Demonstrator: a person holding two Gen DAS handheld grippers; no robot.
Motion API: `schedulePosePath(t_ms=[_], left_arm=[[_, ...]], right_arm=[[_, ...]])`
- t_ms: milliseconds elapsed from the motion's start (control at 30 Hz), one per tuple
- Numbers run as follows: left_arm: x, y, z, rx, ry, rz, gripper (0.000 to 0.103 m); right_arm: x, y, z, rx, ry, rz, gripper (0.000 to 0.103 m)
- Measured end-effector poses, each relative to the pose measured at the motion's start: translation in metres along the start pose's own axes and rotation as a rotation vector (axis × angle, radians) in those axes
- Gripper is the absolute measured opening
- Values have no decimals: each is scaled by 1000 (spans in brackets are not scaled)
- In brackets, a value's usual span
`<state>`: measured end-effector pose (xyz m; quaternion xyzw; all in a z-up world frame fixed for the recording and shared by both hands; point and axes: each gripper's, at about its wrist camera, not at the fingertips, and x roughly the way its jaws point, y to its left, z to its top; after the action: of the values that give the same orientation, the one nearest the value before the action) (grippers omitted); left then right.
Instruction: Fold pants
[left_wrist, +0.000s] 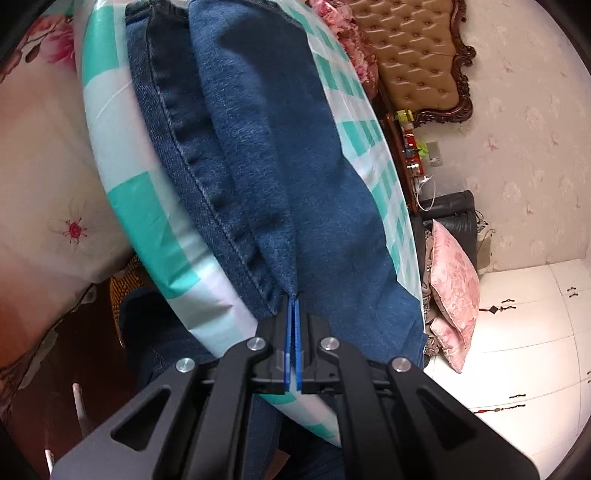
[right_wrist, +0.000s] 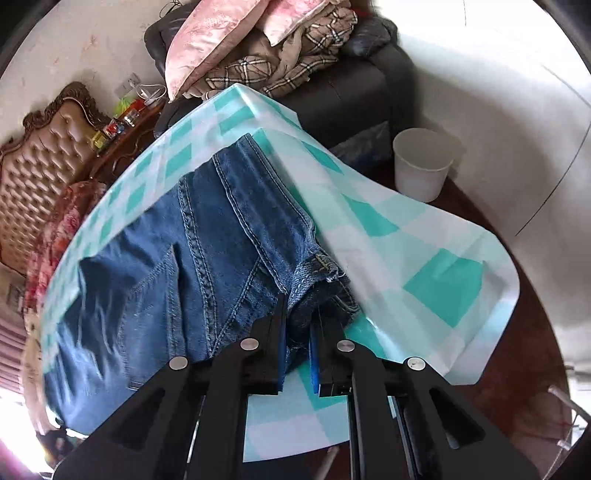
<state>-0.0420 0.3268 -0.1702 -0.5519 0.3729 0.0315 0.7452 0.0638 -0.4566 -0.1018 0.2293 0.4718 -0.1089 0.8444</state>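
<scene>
One pair blue denim pants (left_wrist: 258, 155) lies folded lengthwise on bench under teal-and-white checked cloth (left_wrist: 147, 206). Left tongs (left_wrist: 294, 306) pinched tight on thin hem edge at near end of pants. Right tongs (right_wrist: 300, 328) clamped on bunched waistband (right_wrist: 325, 273) at near right corner. White bucket (right_wrist: 421, 162) on floor, far right. Pink cushion (left_wrist: 454, 288) right of bench; tufted tan headboard (left_wrist: 417, 55) far beyond.
</scene>
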Motion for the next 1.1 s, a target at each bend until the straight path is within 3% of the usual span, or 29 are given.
schedulePosePath(t_ms=[133, 233, 300, 400, 567, 667, 700, 767, 867, 933, 1000, 1033, 1100], left_arm=[[0, 5, 3, 4, -11, -19, 3], [-7, 8, 14, -5, -57, -33, 19], [-15, 14, 29, -14, -103, -38, 23], [-25, 32, 58, -80, -174, -65, 24], [-23, 44, 95, -106, -187, -91, 24], [-24, 46, 109, -135, -195, -99, 15], [-27, 44, 113, -126, -200, -88, 2], [-40, 29, 110, -107, -215, -60, 2], [-62, 0, 90, -18, -268, 80, 3], [-55, 9, 85, -27, -258, 160, 3], [-44, 34, 86, -116, -228, 130, 3], [-45, 39, 87, -128, -234, 102, 3], [-48, 30, 88, -85, -257, 128, 3]], right_arm=[[11, 5, -9, -61, -18, -92, 10], [13, 12, -11, -89, -35, -140, 10], [14, 13, -11, -91, -34, -150, 10], [14, 11, -10, -82, -30, -150, 10], [13, 12, -13, -82, -32, -161, 10], [12, 13, -13, -81, -31, -165, 10], [12, 12, -13, -79, -31, -162, 10], [12, 10, -13, -71, -27, -152, 10], [12, 11, -13, -67, -29, -153, 10], [13, 14, -13, -73, -34, -168, 10], [14, 17, -13, -85, -33, -183, 10], [13, 17, -13, -86, -32, -181, 10], [11, 15, -13, -79, -30, -172, 10]])
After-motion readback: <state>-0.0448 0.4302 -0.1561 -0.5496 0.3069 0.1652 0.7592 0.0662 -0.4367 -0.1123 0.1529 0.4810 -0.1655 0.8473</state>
